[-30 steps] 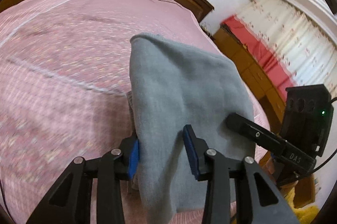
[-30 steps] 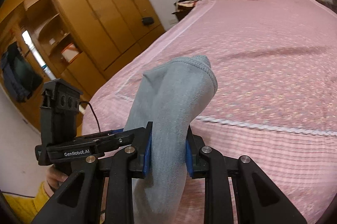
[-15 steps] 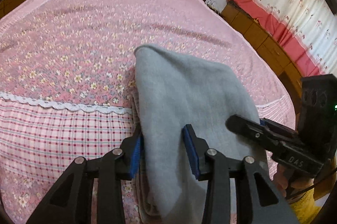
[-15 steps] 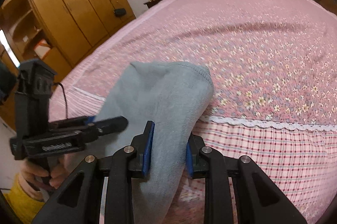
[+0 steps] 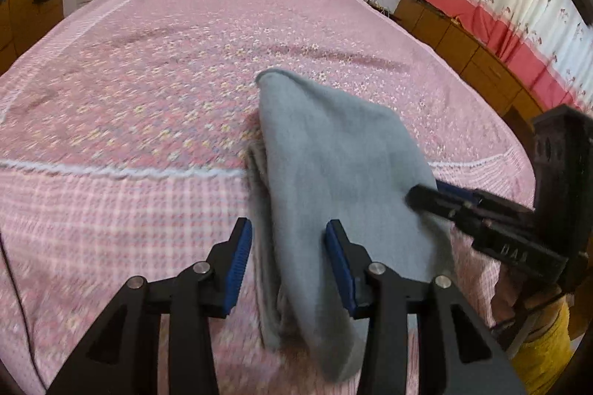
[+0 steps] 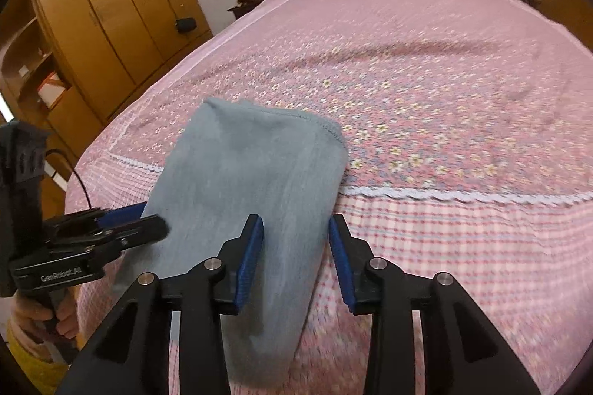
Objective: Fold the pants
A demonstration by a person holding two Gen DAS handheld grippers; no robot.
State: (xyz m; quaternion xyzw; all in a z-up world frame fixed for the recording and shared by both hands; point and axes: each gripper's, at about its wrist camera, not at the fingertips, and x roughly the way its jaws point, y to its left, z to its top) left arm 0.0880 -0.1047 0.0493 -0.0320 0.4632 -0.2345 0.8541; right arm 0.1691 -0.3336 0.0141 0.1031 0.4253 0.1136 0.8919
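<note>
Both claws, left claw (image 5: 288, 265) and right claw (image 6: 295, 259), stand released around the folded grey fleece pants (image 6: 244, 194), now laid on the pink floral bed (image 6: 426, 91), apparently letting the fold settle.

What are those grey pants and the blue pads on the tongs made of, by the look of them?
The grey pants look like soft, matte knit, perhaps fleece or jersey: fuzzy surface, limp drape, stitched hem. The blue pads on the right tongs seem ribbed rubber or foam, though blur leaves that open. The pink bedspread looks like printed woven cotton.
</note>
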